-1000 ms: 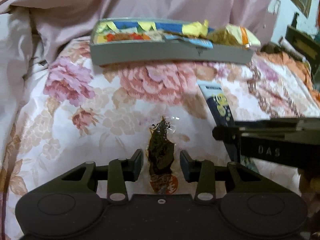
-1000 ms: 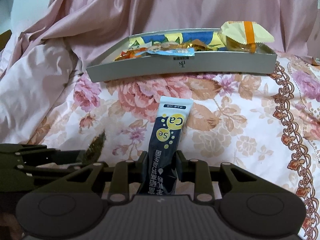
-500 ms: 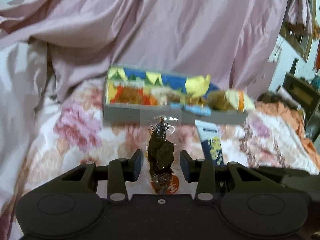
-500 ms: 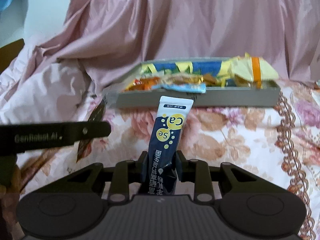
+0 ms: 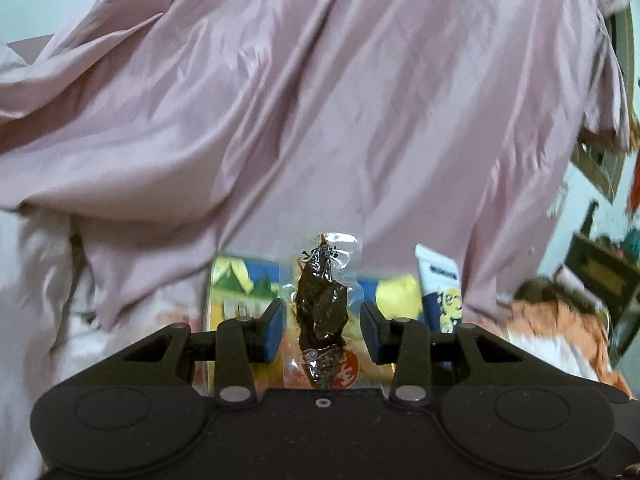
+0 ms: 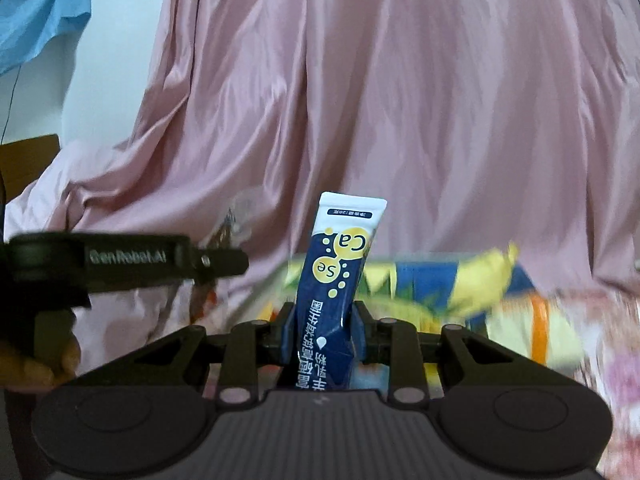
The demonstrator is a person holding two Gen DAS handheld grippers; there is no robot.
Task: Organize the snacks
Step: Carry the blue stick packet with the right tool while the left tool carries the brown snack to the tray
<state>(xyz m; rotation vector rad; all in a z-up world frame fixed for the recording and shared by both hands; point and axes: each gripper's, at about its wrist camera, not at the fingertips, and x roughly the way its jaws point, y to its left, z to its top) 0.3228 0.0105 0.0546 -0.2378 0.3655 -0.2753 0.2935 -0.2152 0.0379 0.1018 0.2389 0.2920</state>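
Sachet (image 6: 334,300) upright, clamped in right gripper (image 6: 323,330); clear packet (image 5: 320,312) pinched by left gripper (image 5: 322,330).

The left gripper (image 5: 322,326) points forward and somewhat upward, its fingers (image 5: 270,330) set apart with a visible gap on each side of the clear packet (image 5: 322,312) standing between them; whether they grip it lower down, I cannot tell. The right gripper (image 6: 324,334) pinches the blue sachet (image 6: 334,300) upright. A hand (image 6: 36,364) holds the left gripper's handle.
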